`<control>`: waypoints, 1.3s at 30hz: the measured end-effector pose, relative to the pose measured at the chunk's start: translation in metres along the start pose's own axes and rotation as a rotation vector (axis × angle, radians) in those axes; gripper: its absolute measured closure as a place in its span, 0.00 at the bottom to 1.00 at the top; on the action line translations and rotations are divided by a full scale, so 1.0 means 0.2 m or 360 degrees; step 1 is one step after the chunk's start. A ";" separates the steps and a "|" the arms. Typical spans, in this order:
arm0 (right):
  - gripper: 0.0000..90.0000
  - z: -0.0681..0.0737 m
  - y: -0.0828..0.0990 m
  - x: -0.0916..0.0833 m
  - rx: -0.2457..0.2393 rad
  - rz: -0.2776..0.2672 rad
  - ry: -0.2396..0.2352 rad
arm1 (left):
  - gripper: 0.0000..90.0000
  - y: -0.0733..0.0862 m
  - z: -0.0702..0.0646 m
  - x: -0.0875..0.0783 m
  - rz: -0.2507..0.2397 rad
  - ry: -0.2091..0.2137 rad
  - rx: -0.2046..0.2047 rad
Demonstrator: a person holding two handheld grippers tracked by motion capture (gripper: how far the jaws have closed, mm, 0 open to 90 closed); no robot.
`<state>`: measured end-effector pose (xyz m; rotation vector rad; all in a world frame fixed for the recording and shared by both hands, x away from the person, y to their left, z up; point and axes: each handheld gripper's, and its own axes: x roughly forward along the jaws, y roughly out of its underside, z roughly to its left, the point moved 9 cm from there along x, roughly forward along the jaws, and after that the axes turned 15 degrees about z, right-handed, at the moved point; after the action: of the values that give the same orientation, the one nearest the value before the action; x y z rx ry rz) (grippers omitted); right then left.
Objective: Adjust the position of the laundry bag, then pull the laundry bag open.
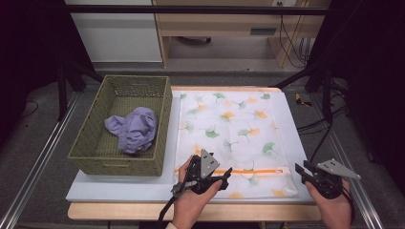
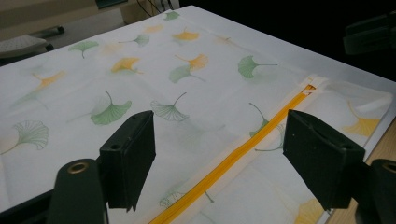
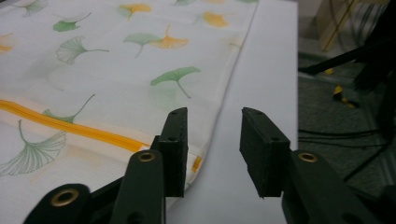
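The ginkgo-print laundry bag (image 1: pixel 231 138) lies flat on the table (image 1: pixel 119 191). The high view adds a basket (image 1: pixel 95 157) (purple cloth (image 1: pixel 133 128) inside). Left gripper (image 2: pixel 219 154) straddles the orange zipper (image 2: pixel 233 161), jaws apart; right gripper (image 3: pixel 212 149) gapes over the bag's edge.

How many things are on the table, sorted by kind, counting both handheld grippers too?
Woven basket: 1
Purple cloth, lying in the basket: 1
Ginkgo-print zipper bag, flat on the table: 1
Grippers: 2, left gripper and right gripper
Total: 5
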<state>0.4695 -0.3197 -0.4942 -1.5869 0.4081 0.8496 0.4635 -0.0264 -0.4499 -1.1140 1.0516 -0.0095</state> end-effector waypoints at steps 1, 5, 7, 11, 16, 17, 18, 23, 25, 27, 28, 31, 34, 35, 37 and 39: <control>0.72 0.00 0.00 0.02 0.0006 0.0025 -0.0009 | 0.27 0.00 0.00 0.00 0.0000 0.0000 0.0000; 0.75 0.02 0.00 0.08 0.0000 0.0073 -0.0053 | 0.27 0.04 0.01 0.00 -0.0002 0.0005 -0.0056; 0.74 0.03 0.01 0.13 -0.0018 0.0132 -0.0061 | 0.27 0.08 0.01 -0.02 -0.0005 -0.0001 -0.0068; 0.73 0.03 0.03 0.15 -0.0035 0.0174 -0.0064 | 0.27 0.12 0.03 -0.03 -0.0010 -0.0001 -0.0097; 0.69 0.04 0.06 0.19 -0.0003 0.0235 -0.0088 | 0.27 0.20 0.03 -0.04 -0.0010 0.0005 -0.0142; 0.69 0.04 0.06 0.19 -0.0003 0.0235 -0.0088 | 0.27 0.21 0.03 -0.04 -0.0015 0.0002 -0.0149; 0.66 0.03 0.07 0.20 -0.0005 0.0258 -0.0081 | 0.27 0.23 0.02 -0.05 -0.0010 -0.0011 -0.0136; 0.61 0.03 0.08 0.21 0.0028 0.0259 -0.0105 | 0.27 0.23 0.02 -0.07 -0.0034 -0.0006 -0.0145; 0.60 0.04 0.07 0.23 0.0001 0.0268 -0.0111 | 0.27 0.22 0.01 -0.08 -0.0045 -0.0003 -0.0148; 0.60 0.05 0.08 0.23 -0.0007 0.0294 -0.0094 | 0.27 0.23 0.01 -0.09 -0.0051 -0.0004 -0.0152; 0.61 0.05 0.08 0.23 -0.0014 0.0306 -0.0084 | 0.27 0.23 0.01 -0.10 -0.0061 -0.0004 -0.0160; 0.66 0.06 0.09 0.25 -0.0039 0.0323 -0.0091 | 0.27 0.24 0.01 -0.10 -0.0066 -0.0009 -0.0164; 0.73 0.08 0.09 0.24 -0.0062 0.0328 -0.0092 | 0.27 0.24 0.02 -0.11 -0.0080 -0.0013 -0.0179; 0.77 0.08 0.08 0.24 -0.0072 0.0329 -0.0091 | 0.27 0.23 0.02 -0.11 -0.0077 -0.0016 -0.0169; 0.83 0.10 0.08 0.25 -0.0107 0.0335 -0.0082 | 0.27 0.23 0.01 -0.10 -0.0073 -0.0020 -0.0162; 0.88 0.11 0.07 0.25 -0.0153 0.0342 -0.0068 | 0.27 0.23 0.01 -0.09 -0.0065 -0.0014 -0.0165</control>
<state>0.4862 -0.2917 -0.5404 -1.6294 0.5201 1.0789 0.4336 0.0055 -0.4713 -1.2283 1.0306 0.0174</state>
